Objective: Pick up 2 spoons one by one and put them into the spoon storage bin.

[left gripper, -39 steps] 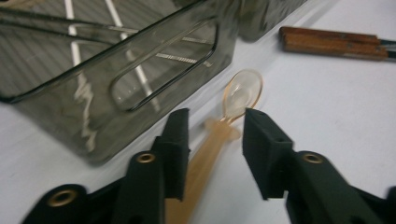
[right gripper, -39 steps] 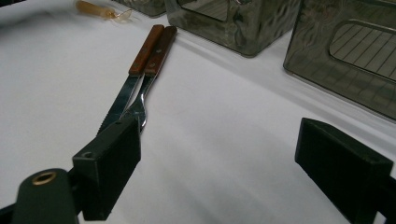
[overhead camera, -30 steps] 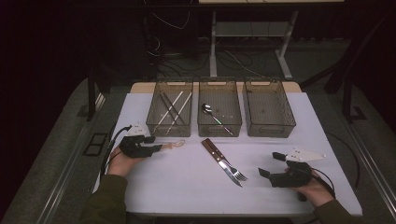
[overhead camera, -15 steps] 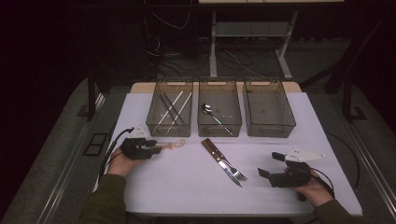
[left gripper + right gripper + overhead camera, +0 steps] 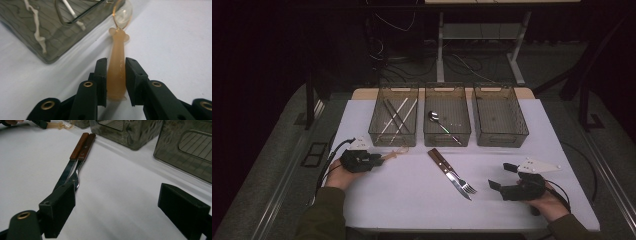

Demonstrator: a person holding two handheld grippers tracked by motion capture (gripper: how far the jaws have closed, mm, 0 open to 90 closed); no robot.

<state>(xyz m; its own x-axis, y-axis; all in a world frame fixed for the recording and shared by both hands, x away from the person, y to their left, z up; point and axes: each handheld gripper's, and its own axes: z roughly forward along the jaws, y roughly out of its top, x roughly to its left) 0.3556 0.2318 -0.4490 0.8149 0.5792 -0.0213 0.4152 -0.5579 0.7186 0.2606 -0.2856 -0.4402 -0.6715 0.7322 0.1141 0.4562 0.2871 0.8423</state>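
Left gripper (image 5: 116,75) jaws just closing, amber spoon (image 5: 116,72) handle between them

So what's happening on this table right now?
A person is sorting cutlery into three bins with a hand-held gripper in each hand. The left gripper has just been closing on the handle of an amber spoon lying on the table by the left bin; its pads look against the handle or nearly so. The right gripper rests open, near a knife and fork lying side by side mid-table. The left bin holds chopsticks, the middle one a metal spoon.
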